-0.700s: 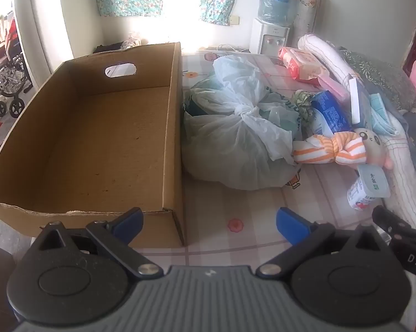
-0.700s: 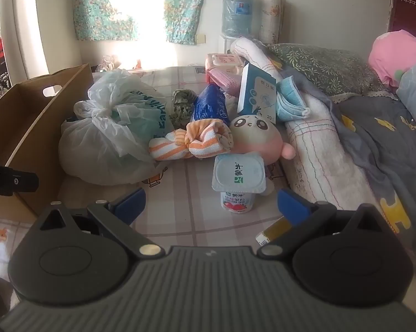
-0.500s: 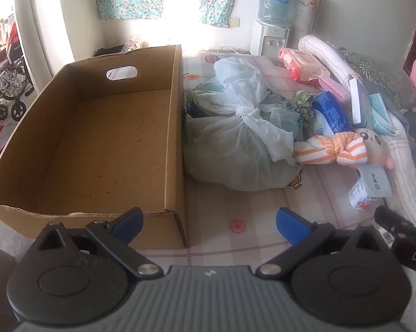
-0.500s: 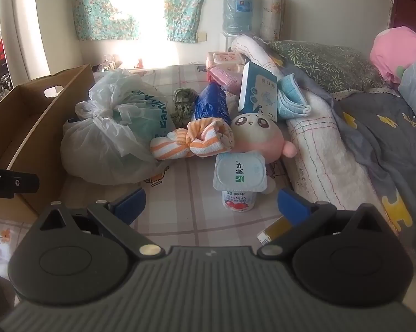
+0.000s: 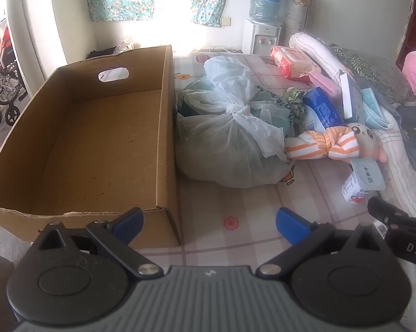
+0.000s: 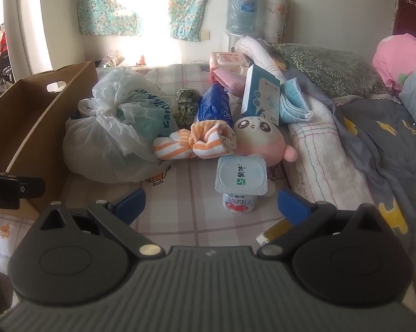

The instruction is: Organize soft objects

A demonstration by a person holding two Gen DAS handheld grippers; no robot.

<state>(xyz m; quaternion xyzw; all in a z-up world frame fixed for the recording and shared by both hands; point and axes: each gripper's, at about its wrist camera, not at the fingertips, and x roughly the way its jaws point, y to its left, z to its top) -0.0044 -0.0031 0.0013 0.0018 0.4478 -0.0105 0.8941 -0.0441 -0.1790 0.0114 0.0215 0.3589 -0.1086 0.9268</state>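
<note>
Both the left claw (image 5: 209, 217) and right claw (image 6: 210, 203) gape empty; the knotted translucent white plastic bag (image 5: 230, 141) beside the brown cardboard box (image 5: 80, 144) looks light, slippery, probably best pinched at its knot.

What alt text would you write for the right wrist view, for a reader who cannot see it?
The open right gripper hovers over a checked bed sheet, pointing at a yogurt cup just ahead. Behind the cup lie a pink plush toy, an orange striped cloth and a tied plastic bag. An empty cardboard box stands at the left.
</note>
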